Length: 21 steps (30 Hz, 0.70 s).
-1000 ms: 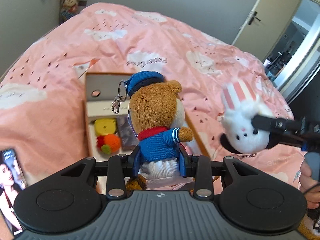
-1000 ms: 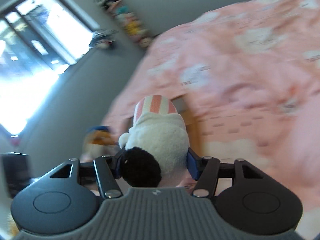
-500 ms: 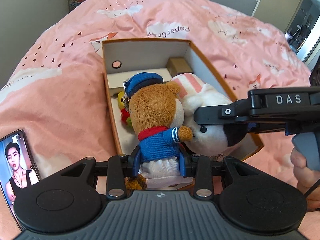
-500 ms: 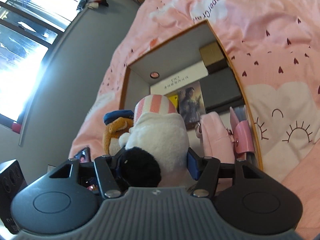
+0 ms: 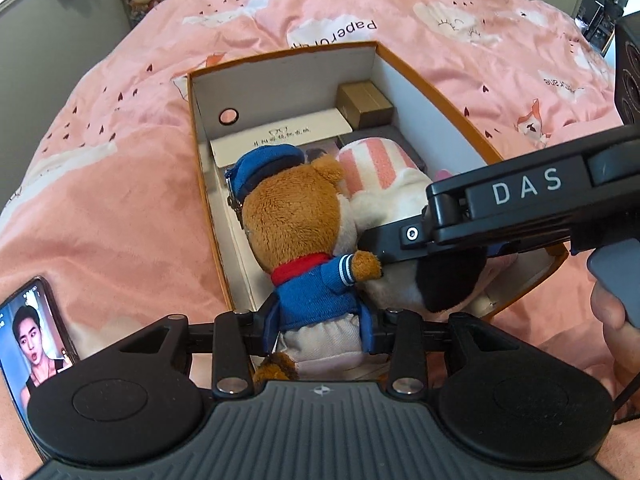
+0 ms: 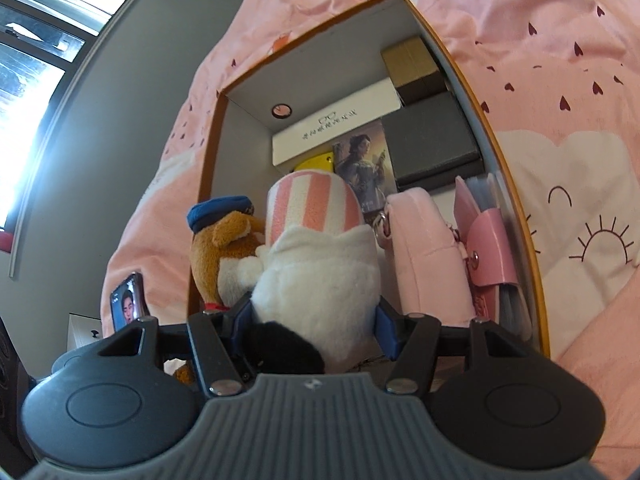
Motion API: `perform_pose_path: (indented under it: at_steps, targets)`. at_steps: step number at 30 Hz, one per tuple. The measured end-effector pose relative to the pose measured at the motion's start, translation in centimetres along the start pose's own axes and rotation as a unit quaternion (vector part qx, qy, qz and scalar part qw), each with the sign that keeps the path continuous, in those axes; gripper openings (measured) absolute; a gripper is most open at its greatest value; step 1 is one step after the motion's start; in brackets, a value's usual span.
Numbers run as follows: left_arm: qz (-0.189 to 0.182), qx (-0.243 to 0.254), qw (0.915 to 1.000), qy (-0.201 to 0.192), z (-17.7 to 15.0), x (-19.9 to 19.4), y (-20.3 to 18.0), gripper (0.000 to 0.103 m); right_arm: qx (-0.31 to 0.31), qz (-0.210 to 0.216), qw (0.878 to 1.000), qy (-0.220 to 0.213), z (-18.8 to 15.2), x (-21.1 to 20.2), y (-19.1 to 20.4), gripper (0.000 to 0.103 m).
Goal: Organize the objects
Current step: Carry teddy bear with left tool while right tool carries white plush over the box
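Nearest the left wrist camera, the left gripper has its 2 blue pads against the waist of the bear plush, though its jaws have just been opening a little, so the hold looks to be loosening with the toy between them; the bear hangs inside the near end of the orange-rimmed box, against its left wall. Just beside it, the right gripper is clamped about half-wide on the white plush with the striped hat, which touches the bear's right side and sits left of the pink pouch. To finish the placing well, I judge both toys should be lowered until their bases rest on the box floor, then each pair of jaws spread fully and drawn straight back up, 1 hand at a time, so neither arm drags the other's toy or the bear's key clip. Farther in lie a white card box, a dark grey case and a brown carton in the far right corner. Hidden: the floor under both toys, so whether they touch down cannot be told; the yellow item behind the striped hat is mostly covered; a phone on the bedspread is cut off at the left edge
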State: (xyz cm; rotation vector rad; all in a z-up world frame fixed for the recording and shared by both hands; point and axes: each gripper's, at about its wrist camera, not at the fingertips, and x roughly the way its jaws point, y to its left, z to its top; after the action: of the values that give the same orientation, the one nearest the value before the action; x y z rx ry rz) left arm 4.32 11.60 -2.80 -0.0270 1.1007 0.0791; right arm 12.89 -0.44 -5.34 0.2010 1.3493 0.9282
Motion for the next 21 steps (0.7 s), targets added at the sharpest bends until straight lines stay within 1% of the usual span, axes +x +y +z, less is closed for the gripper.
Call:
perform_pose_path:
  at_steps: [3,5,7,9,12,17,21]
  targets:
    - [-0.015,-0.008,0.9999,0.0,-0.1,0.0,0.4,0.046,-0.002,-0.006,1.0,0.002,-0.1,0.2,0.0,0.062]
    - [-0.031,-0.01,0.9995,0.0,-0.1,-0.1,0.8,0.052,-0.003,-0.016,1.0,0.001,-0.1,0.3,-0.1,0.062]
    - [-0.046,-0.014,0.9988,0.0,-0.1,-0.1,1.2,0.055,-0.001,-0.025,1.0,0.002,0.0,0.5,-0.4,0.062]
    - [-0.056,-0.017,0.9983,-0.001,-0.1,-0.2,1.5,0.055,0.002,-0.024,1.0,0.003,-0.1,0.6,-0.5,0.062]
    - [-0.07,-0.009,0.9975,0.0,-0.1,-0.2,1.7,0.055,-0.001,-0.029,1.0,0.001,-0.1,0.5,-0.4,0.062]
    - [-0.088,0.021,0.9958,0.018,0.3,-0.2,1.7,0.056,-0.011,-0.042,0.999,0.008,0.1,1.0,-0.1,0.062]
    - [-0.074,0.058,0.9953,0.023,0.8,0.1,1.3,0.06,-0.027,-0.05,0.998,0.025,0.1,1.5,0.5,0.063]
